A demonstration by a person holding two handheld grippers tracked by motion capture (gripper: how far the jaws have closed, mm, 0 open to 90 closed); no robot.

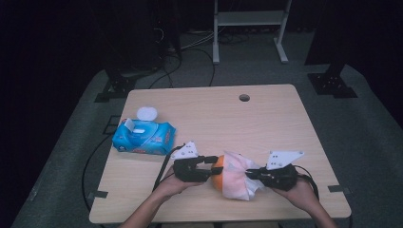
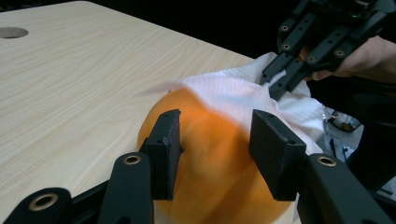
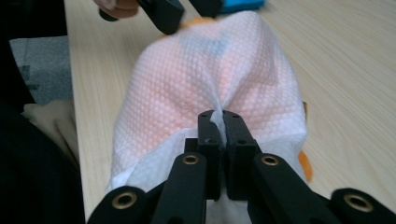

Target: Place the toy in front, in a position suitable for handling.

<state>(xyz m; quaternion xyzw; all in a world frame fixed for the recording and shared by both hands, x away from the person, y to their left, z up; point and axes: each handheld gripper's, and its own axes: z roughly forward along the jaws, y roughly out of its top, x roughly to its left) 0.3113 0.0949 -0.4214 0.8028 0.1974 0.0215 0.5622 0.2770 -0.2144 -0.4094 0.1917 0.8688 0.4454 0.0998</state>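
An orange ball-shaped object (image 1: pixel 218 176) lies near the front edge of the wooden table (image 1: pixel 266 118), between the person's two hands. A white embossed wipe (image 1: pixel 237 173) is draped over most of it, so that the orange shows bare on the left side and glows through the thin sheet elsewhere.

The left gripper (image 1: pixel 209 166) comes in from the left with a pad on either side of the orange object; in the left gripper view the pads (image 2: pixel 167 149) stand partly apart, close against the curved surface, and whether they press on it cannot be told. The right gripper (image 1: pixel 251 174) comes in from the right, its jaws pinched tight on a gathered fold of the wipe, which puckers into creases where it is caught.

Well to the left and farther back on the table lies a blue pack of wet wipes (image 1: pixel 144 136) with its flap lifted, and a round white lid (image 1: pixel 147 113) sits just behind it. A round cable hole (image 1: pixel 244 98) is near the far edge. Beyond the table, on the grey floor, stand a white metal frame (image 1: pixel 249 28) and black stand feet with cables.
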